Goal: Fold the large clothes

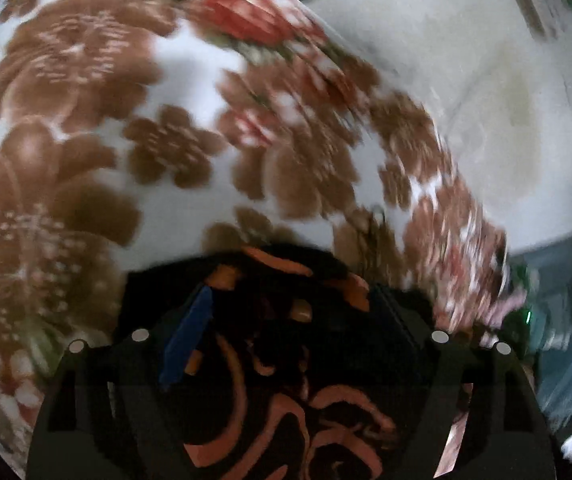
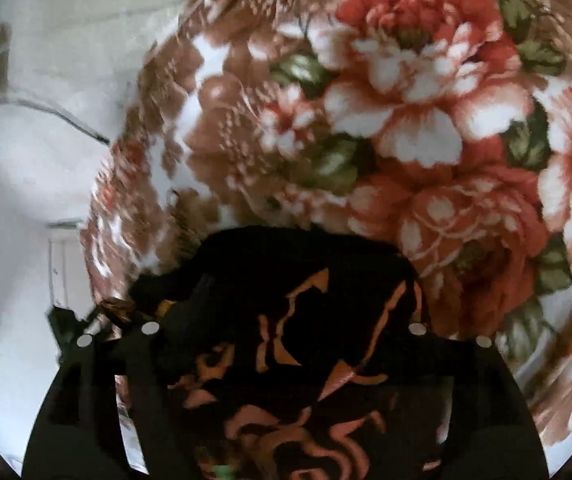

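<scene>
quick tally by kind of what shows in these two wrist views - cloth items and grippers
Dark garment with orange pattern: 1, seen between the fingers in both views
Floral blanket, brown and red flowers on white: 1, spread under the garment
Grippers: 2, the left gripper and the right gripper
Total: 4

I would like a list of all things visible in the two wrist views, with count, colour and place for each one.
Garment: one, black with an orange pattern, bunched between each gripper's fingers in both views.
Floral blanket: one, white with brown and red flowers and green leaves, spread under the garment.
Floor or wall: pale, beside the blanket's edge; too blurred to tell which.
Cable: one, dark, on the pale surface in the right wrist view.
Left gripper: one, black, jaws wide, garment between them.
Right gripper: one, black, jaws wide, garment between them.
</scene>
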Demonstrator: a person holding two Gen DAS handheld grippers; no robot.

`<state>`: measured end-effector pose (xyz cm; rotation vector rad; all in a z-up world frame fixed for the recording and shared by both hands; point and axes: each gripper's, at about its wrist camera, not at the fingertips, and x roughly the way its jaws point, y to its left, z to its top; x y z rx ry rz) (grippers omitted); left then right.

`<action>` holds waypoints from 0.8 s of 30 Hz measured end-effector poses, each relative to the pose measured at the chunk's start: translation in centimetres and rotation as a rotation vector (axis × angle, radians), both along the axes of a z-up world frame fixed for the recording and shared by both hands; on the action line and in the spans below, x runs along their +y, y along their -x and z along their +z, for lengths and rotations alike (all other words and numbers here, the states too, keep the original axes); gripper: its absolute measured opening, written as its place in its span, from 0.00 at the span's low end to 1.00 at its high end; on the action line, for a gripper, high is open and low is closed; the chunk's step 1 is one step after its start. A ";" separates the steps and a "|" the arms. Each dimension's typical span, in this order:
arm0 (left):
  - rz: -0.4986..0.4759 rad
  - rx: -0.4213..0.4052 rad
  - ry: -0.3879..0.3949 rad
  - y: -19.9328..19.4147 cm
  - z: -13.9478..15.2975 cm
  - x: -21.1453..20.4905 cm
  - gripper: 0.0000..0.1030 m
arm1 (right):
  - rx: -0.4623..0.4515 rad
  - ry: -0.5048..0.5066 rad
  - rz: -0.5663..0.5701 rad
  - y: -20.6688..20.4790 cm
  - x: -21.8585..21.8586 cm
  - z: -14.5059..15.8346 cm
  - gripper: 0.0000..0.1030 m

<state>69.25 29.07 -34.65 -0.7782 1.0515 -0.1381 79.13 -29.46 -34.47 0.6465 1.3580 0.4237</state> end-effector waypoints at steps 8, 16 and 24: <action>-0.144 -0.159 -0.263 3.7 8.4 -2.8 0.80 | -0.003 -0.102 -0.042 -1.4 -1.2 4.3 0.93; -0.651 -0.229 -0.559 8.1 7.4 -16.7 0.80 | -0.148 0.137 0.056 -0.3 -2.5 6.7 0.95; -1.022 -0.250 -0.794 5.9 5.1 -21.7 0.80 | -0.438 0.437 0.613 9.2 8.1 6.9 0.95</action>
